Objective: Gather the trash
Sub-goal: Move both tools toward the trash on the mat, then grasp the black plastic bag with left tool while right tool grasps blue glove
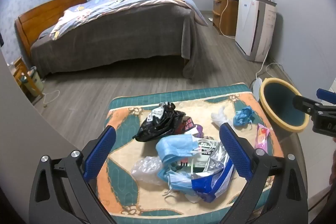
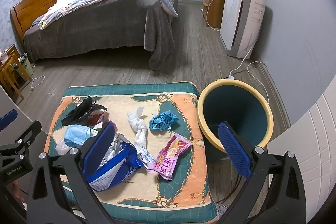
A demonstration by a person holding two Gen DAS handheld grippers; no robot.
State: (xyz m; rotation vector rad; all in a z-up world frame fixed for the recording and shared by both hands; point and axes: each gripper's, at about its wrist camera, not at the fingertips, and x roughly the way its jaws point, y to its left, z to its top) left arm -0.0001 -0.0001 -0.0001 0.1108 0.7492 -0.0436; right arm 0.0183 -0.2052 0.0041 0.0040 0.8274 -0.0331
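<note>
Trash lies on a patterned teal and orange cushion [image 1: 178, 93] [image 2: 130, 87]. On it are a black plastic bag [image 1: 159, 121] [image 2: 82, 111], a blue face mask [image 1: 176, 148] [image 2: 76, 134], a blue and white wrapper [image 1: 212, 182] [image 2: 113, 169], a white tissue [image 2: 139, 125], a crumpled blue glove [image 1: 242, 117] [image 2: 162, 120] and a pink snack wrapper [image 1: 262, 138] [image 2: 170, 159]. A teal bin with a yellow rim [image 1: 273, 119] [image 2: 231, 82] stands right of the cushion. My left gripper [image 1: 168, 150] hangs open above the mask pile. My right gripper [image 2: 168, 148] is open over the pink wrapper, holding nothing.
A bed [image 1: 117, 30] with a grey cover fills the far side of the room. A white air purifier [image 2: 241, 22] and a wooden cabinet [image 2: 214, 7] stand along the right wall, with white cables [image 2: 254, 75] trailing on the floor behind the bin.
</note>
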